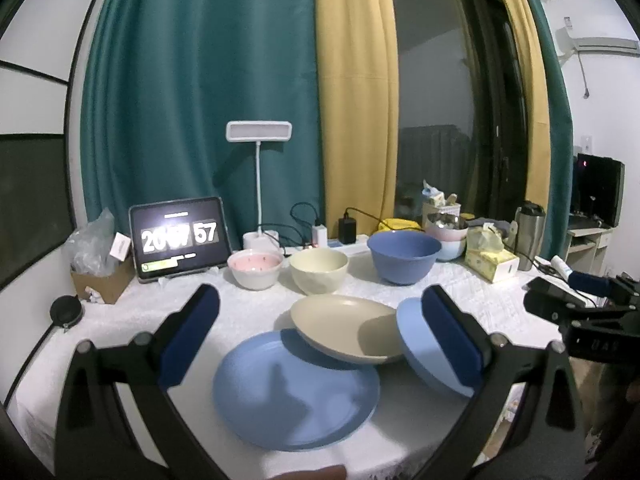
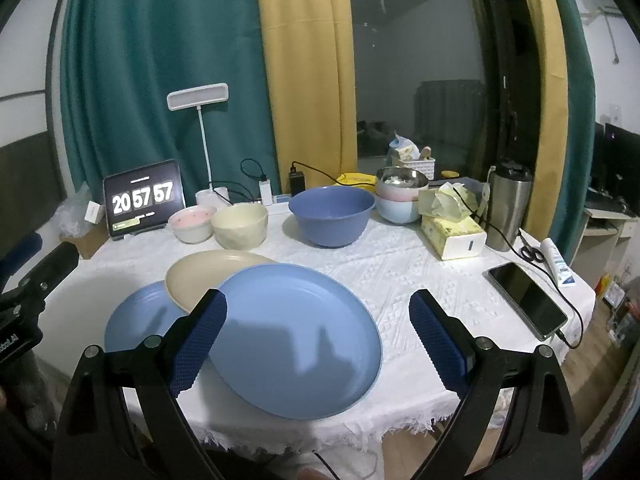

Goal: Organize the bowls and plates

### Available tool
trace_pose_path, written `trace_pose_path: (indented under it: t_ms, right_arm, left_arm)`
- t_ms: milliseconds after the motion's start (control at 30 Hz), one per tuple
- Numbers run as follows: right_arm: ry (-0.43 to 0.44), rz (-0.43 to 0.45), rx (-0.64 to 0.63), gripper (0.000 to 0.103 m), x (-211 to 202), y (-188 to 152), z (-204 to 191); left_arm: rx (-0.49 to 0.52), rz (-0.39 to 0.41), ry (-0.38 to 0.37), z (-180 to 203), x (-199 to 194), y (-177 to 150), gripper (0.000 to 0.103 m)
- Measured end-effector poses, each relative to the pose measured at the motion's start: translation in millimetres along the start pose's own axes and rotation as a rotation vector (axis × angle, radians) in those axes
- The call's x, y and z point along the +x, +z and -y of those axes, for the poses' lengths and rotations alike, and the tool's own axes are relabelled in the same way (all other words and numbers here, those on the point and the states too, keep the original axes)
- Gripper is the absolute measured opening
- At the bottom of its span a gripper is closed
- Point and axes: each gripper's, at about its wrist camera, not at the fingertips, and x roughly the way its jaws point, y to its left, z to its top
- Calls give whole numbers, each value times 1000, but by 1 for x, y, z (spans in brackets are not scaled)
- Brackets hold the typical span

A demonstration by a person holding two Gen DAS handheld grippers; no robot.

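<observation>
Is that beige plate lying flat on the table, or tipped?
Tipped. The beige plate leans with one edge on the left blue plate and the other on the right blue plate, so it sits at a slant.

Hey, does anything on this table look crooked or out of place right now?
Yes. The beige plate sits tilted, propped on the rims of the two blue plates rather than lying flat. The three plates overlap loosely instead of forming a stack.

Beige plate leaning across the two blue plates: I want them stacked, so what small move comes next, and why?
Probably close the open left gripper on the shallow beige plate; it rests tilted on both flat blue plates, blocking a stack.
</observation>
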Motion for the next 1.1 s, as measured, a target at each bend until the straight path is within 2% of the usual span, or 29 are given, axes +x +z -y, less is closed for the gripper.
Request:
trace_pose_path:
  t_ms: [500,1100]
  right_arm:
    - [14,-7,-10,95,-2,6,-2]
    - [9,-14,0,95,1,-1,2]
  left_arm:
    - [-8,-7,10,0,0,5,102]
    - [-4,-23,-14,5,3,3,102]
